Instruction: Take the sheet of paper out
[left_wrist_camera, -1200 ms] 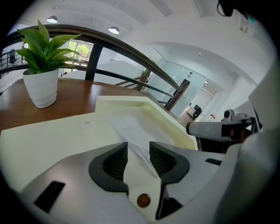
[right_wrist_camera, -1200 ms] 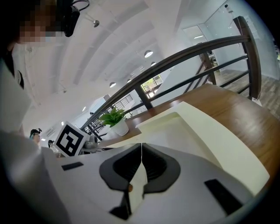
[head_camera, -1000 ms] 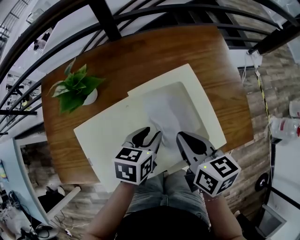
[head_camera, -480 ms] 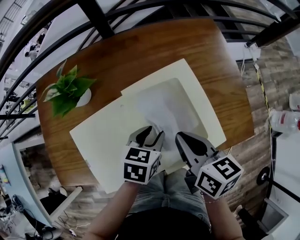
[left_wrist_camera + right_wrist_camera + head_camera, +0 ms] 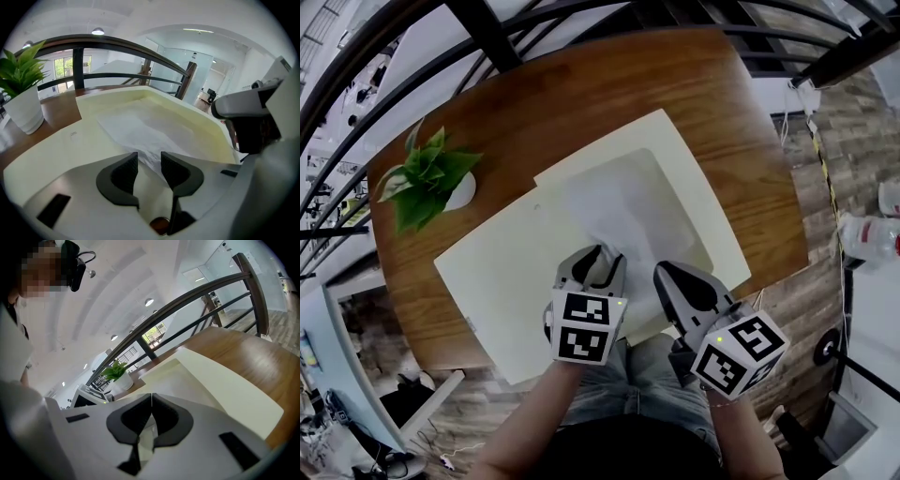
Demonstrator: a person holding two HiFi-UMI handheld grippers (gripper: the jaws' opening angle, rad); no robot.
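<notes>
We hold our left hand-held gripper [image 5: 149, 158] with its jaws wide apart. They have just been opening, and the near corner of the sheet of paper [image 5: 152, 131] lies loose between them. The sheet lies in the recess of the cream tray [image 5: 675, 155] on the desk [image 5: 581, 94]. Our right hand-held gripper [image 5: 151, 400] is closed on nothing.

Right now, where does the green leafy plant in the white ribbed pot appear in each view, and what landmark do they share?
Head view: green leafy plant in white pot, upper left.
Left gripper view: plant at the left edge.
Right gripper view: plant small, left of centre.
Shared landmark: the cream rectangular tray beside it.
</notes>
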